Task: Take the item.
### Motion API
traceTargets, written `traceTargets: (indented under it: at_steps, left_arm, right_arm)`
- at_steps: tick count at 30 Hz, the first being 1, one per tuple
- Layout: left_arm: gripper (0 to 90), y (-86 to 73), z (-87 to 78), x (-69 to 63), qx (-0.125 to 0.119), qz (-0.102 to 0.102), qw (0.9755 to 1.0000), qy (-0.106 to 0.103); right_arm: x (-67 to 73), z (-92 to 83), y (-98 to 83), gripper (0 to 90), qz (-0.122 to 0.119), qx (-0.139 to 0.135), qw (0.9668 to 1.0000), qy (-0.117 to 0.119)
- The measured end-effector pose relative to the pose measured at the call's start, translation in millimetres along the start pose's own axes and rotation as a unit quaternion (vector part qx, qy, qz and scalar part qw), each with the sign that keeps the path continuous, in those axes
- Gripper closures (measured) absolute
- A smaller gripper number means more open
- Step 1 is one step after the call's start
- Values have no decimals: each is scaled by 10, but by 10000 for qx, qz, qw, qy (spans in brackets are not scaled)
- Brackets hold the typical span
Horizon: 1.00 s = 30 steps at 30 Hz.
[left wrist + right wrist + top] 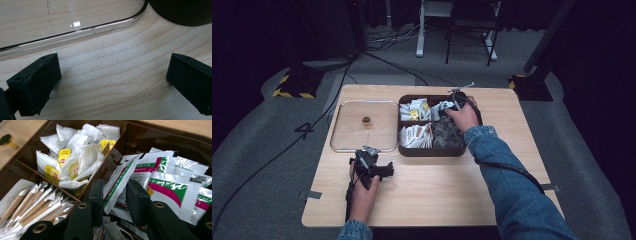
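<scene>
In the high view, the left gripper (373, 167) rests low on the wooden table (437, 190) at lower left of centre, just below the clear tray (343, 140), while the right gripper (455, 102) reaches into the upper right compartment of the dark divided box (432, 151) at centre. The left gripper view shows its jaws spread wide over bare wood, the tray's rim across the top. In the right gripper view, the jaws pinch a white and green sachet (120, 187) at centre, with yellow-tagged tea bags (75, 157) upper left.
</scene>
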State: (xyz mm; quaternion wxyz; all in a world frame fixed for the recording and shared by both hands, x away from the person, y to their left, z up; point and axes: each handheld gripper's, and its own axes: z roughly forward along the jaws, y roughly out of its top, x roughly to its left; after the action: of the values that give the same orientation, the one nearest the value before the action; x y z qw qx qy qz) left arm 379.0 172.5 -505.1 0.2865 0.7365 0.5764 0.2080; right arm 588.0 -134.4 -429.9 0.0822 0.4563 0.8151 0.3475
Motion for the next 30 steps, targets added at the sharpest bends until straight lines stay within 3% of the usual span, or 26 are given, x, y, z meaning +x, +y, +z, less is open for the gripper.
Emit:
traceTargets:
  at_steps: [7,14,18,23,30]
  left_arm:
    - [0,2,1,0,0,2,10000,0]
    - [0,2,2,-1,-5,-6,10000,-2]
    - [0,2,2,0,-2,-1,10000,-1]
    - [0,2,2,0,-2,-1,10000,-1]
    - [0,3,3,0,-3,-1,10000,-6]
  right_arm:
    - [26,173,-32,690,42,136,9998,-113]
    - [70,193,-18,828,-31,174,9998,-133]
    - [109,154,19,872,-109,157,9997,-177]
    - [93,69,54,875,-26,111,9996,-251]
    - [47,-120,96,875,115,-144,9998,-22]
